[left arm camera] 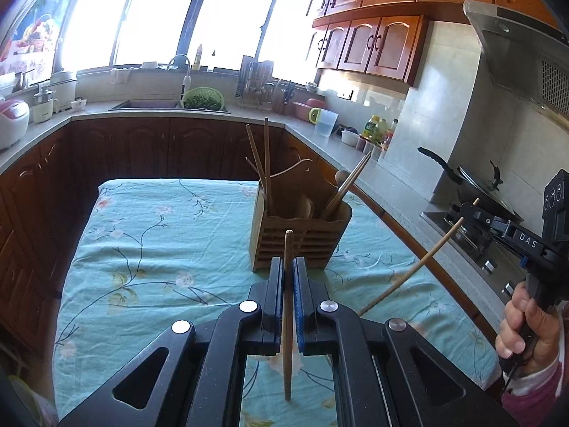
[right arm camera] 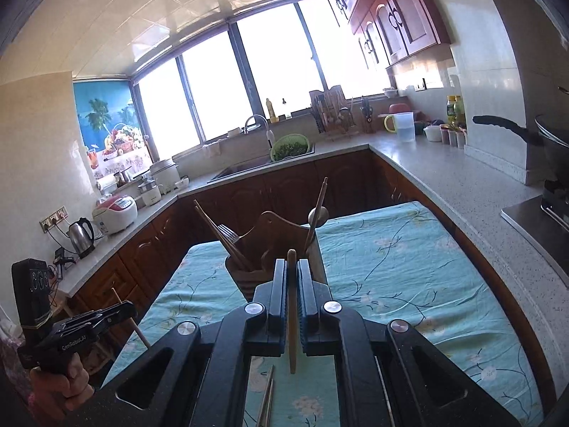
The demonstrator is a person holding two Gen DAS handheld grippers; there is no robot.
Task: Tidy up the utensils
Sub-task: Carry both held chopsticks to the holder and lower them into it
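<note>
Utensil holder (left arm camera: 300,227) on table (left arm camera: 149,249), counter (left arm camera: 359,163) behind.

"DAS" marks the right hand-held gripper (left arm camera: 469,210) — "GenRobot.AI" the left (right arm camera: 124,311) (both white lettering).

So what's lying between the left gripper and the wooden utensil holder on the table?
Only bare floral tablecloth, in the left wrist view. The left gripper, shut on a chopstick, faces the utensil holder with nothing between.
</note>
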